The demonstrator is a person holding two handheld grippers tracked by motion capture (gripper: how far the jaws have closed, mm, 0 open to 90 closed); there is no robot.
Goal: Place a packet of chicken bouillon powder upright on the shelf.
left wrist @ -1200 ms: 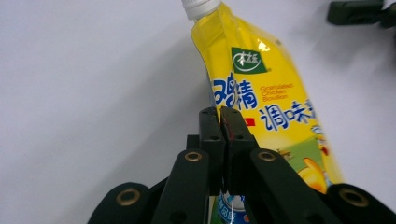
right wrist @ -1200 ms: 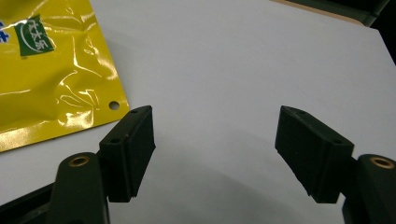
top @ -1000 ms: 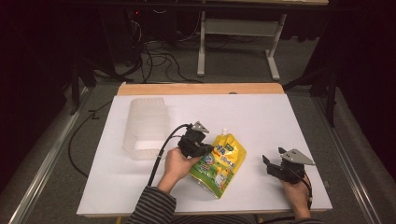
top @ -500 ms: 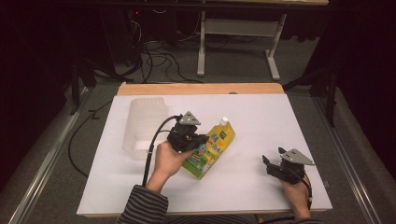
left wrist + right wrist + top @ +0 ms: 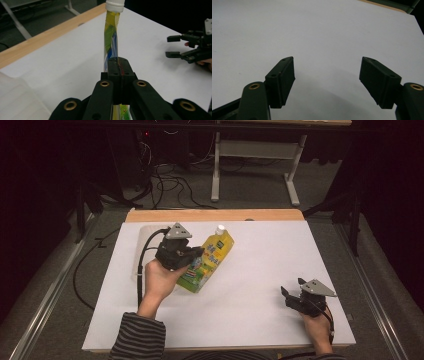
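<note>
Pouch [image 5: 206, 262] pinched edge-on in left tongs [image 5: 192, 255], above table [image 5: 260, 285].

A: What colours does the refill pouch [image 5: 206, 262] have?

B: Bright yellow, with green and blue print and a white screw cap [image 5: 114, 5].

A: And the 2 grippers?

B: The left gripper [image 5: 192, 256] and the right gripper [image 5: 286, 294] are black. Each carries a grey 3-cornered plate, and brass-coloured rivets show on the arms.

A: The surfaces?

B: The table [image 5: 260, 270] is white with a light wood edge at the far side. A translucent whitish plastic container [image 5: 17, 100] sits on it. The person's sleeve [image 5: 137, 337] has grey and black stripes.
</note>
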